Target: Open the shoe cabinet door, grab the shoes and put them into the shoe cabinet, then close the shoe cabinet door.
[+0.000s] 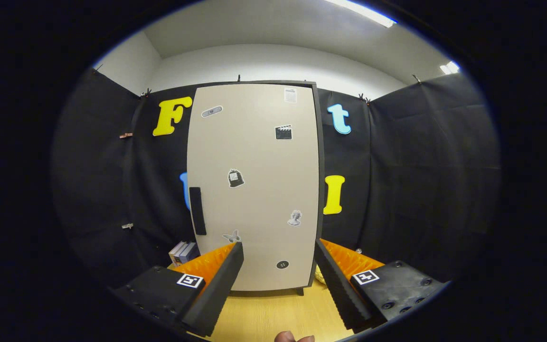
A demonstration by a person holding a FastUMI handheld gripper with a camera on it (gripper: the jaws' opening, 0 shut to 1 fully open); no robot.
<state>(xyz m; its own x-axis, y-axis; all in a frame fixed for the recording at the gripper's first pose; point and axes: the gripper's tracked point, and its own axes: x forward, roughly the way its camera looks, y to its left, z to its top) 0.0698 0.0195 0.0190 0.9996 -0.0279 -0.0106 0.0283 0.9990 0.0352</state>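
Ahead, standing upright on the wooden floor (273, 316): shoe cabinet (253, 185), door (259, 156) shut, facing the gripper (278, 254) and sitting well beyond its fingertips. Spreading wide apart, both fingers, holding nothing, framing the lower part of the door between them. Running vertically near the door's left edge, a dark handle (197, 211), just above and left of the left finger (216, 289). Dotting the door panel, several small stickers (236, 178). Peeking out beside the cabinet's lower left corner, a few books (183, 252). Showing behind the right finger (342, 285), by the cabinet's lower right corner, something pale yellow (320, 275), too hidden to identify. Poking in at the very bottom, between the fingers, a person's fingertips (294, 338).
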